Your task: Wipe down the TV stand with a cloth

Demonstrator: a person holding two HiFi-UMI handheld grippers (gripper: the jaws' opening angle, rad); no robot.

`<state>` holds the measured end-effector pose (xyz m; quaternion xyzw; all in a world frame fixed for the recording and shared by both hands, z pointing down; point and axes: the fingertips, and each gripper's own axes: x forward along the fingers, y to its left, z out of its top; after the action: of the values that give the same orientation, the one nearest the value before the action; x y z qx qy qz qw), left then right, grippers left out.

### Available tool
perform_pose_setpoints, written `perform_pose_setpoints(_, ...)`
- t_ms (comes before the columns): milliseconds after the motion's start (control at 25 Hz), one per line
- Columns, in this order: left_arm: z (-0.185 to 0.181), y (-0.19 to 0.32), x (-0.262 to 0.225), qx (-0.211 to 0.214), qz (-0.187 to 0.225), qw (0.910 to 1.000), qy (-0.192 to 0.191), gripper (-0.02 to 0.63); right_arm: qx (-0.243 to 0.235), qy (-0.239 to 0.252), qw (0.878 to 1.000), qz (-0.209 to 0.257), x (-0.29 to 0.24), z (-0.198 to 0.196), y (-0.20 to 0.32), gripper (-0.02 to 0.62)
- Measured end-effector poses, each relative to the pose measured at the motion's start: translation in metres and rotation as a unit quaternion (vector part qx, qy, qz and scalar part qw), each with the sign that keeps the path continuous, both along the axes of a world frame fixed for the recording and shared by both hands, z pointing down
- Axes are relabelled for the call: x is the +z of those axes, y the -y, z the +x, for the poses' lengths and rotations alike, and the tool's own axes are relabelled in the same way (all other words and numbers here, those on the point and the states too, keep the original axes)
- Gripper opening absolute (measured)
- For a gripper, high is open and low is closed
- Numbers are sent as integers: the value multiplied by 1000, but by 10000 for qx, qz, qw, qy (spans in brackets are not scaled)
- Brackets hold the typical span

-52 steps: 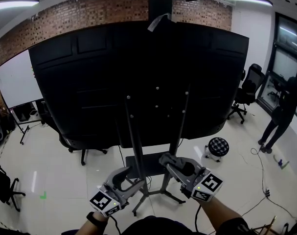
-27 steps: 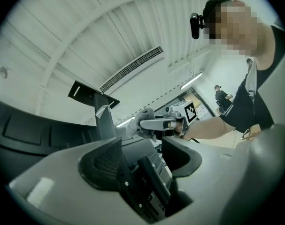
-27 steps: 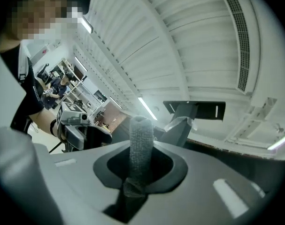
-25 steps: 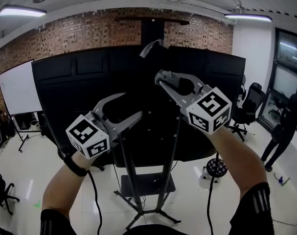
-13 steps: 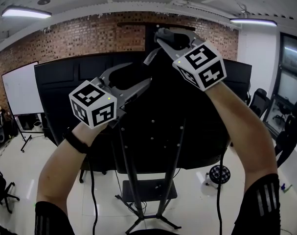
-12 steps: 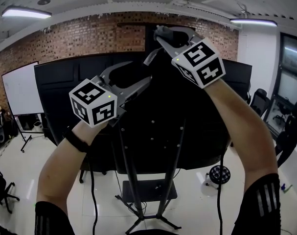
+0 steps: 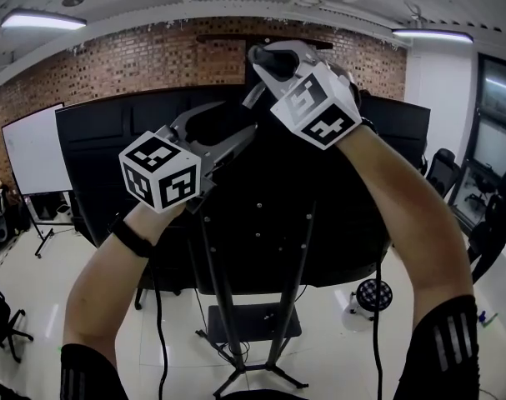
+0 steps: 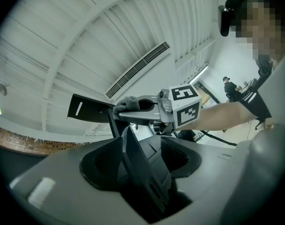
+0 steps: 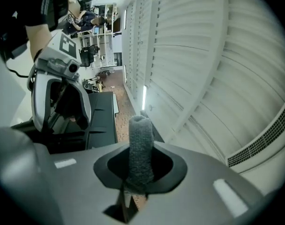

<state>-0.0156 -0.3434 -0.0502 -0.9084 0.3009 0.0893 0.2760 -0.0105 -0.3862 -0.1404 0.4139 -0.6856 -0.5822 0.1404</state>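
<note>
Head view: both grippers are raised at the top edge of a wide black TV panel [image 7: 344,215]. Left gripper [image 7: 240,123] has grey metal jaws and a black-and-white marker cube at its rear. Right gripper [image 7: 265,57] sits higher, at the dark upright post above the panel. TV stand [image 7: 215,282] is below: two thin black poles, a flat black shelf and splayed feet on a pale glossy floor.

Left gripper view: the jaws have just been closing and are part-way in. A thin, smooth black slab edge stands between them. The ribbed right pad is clear of it, so there is no grip. Beyond, the right gripper holds a grey wad beside a black plate [image 8: 88,109].

Right gripper view: the jaws are clenched on the cloth [image 9: 141,144]. It is a grey, nubbly, rolled strip standing upright out of the jaws.
</note>
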Motion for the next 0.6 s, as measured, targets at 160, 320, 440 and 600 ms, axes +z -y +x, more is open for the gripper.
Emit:
perform_pose_setpoints(160,3,-4,14,94,-37,9999,18,279,47,-223,9997,1,23,2,3,58)
perform_pose_setpoints(320,7,-7,29,182,-131,9997,-2,278,47,-318,9995,-18,41,0,2,57)
perform_pose_setpoints(440,9,-9,41,255,-236,9994,-47,276,50,-481,9988,-95,58,-3,1,57)
perform_pose_setpoints(600,11,-12,58,336,-360,9987,-134,276,70,-892,9959,-113,88,-7,1,57)
